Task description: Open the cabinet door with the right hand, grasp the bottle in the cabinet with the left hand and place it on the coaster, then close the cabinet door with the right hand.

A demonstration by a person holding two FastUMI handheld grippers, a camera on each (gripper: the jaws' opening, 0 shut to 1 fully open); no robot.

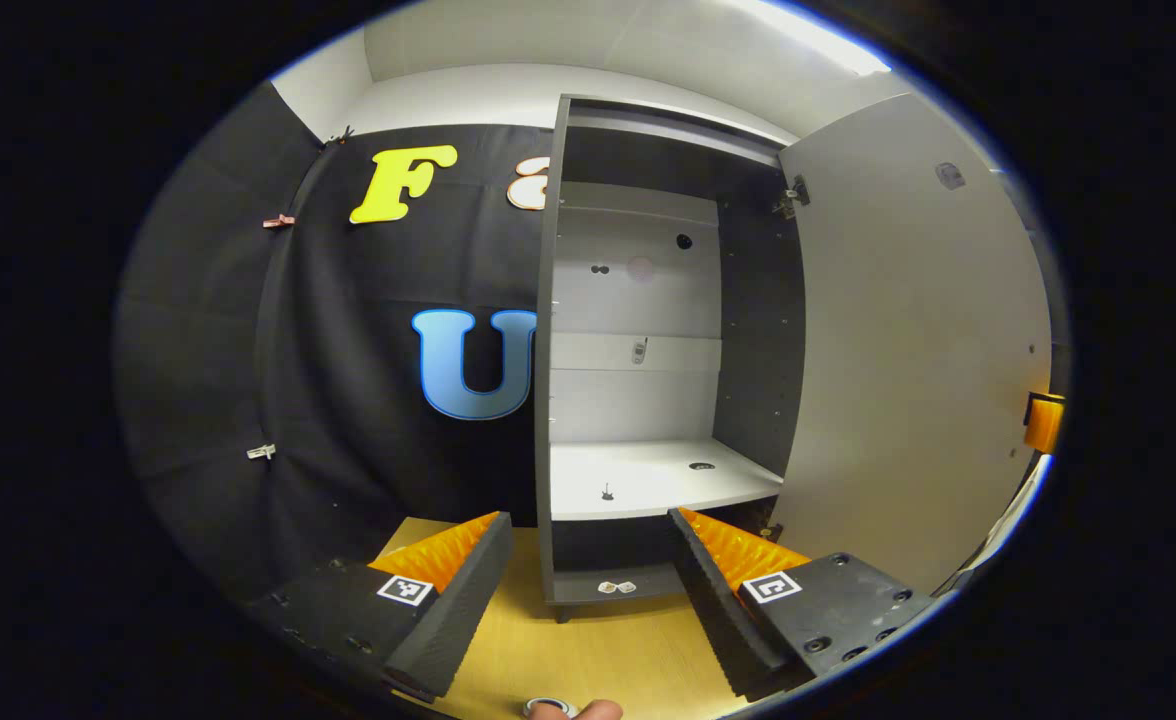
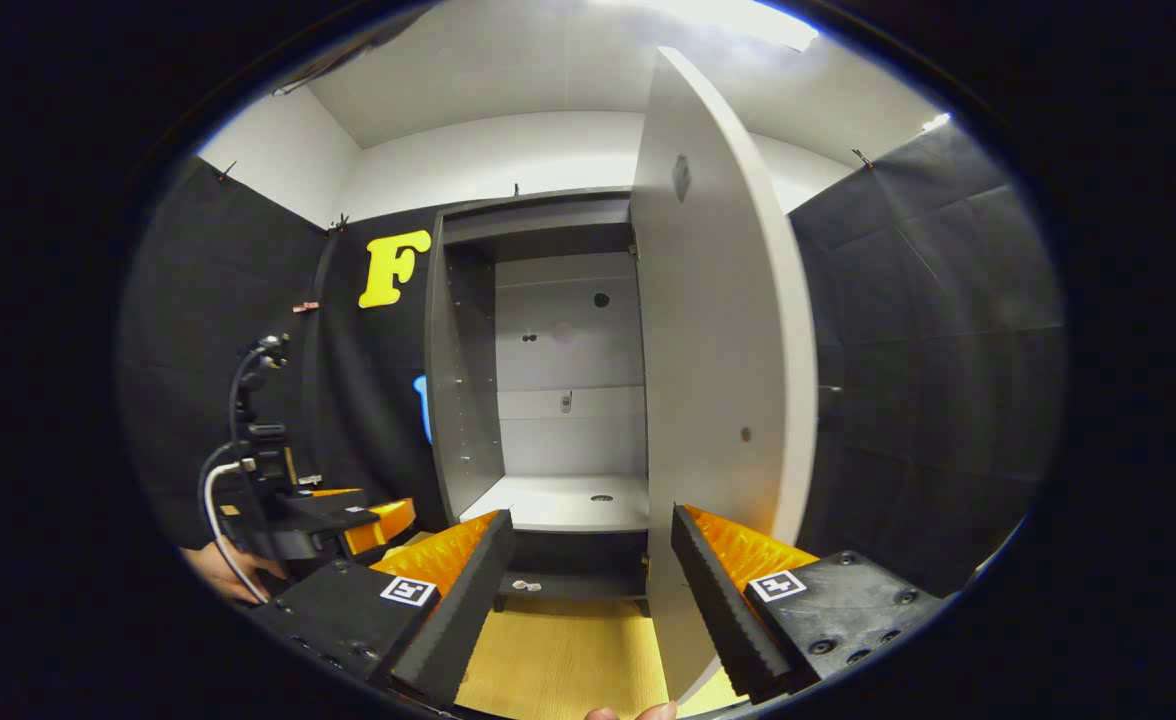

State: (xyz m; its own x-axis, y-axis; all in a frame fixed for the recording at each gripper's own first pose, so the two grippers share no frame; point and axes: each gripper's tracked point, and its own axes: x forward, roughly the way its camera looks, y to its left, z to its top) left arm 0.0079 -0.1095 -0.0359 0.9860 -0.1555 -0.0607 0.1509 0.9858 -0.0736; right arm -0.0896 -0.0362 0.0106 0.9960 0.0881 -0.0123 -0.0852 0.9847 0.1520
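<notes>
The grey cabinet (image 1: 548, 400) stands on the wooden table with its door (image 1: 908, 350) swung wide to the right. Its white shelf (image 1: 648, 480) shows a small dark hole and a tiny mark. My left gripper (image 1: 588, 518) hangs open in front of the cabinet's foot, with nothing between its fingers. In the right gripper view the door (image 2: 718, 380) stands edge-on, and my right gripper (image 2: 593, 515) is open with the door's lower edge just inside its right finger (image 2: 718, 590). A small round grey-rimmed thing (image 1: 548, 708) sits at the bottom edge, cut off; what it is I cannot tell.
The wooden table top (image 1: 588, 650) runs from the cabinet toward me. Black cloth walls close in at the left and right. The left gripper (image 2: 348, 520), held by a hand (image 2: 218, 575) with cables, shows at the left of the right gripper view. An orange part (image 1: 1043, 420) pokes past the door's outer edge.
</notes>
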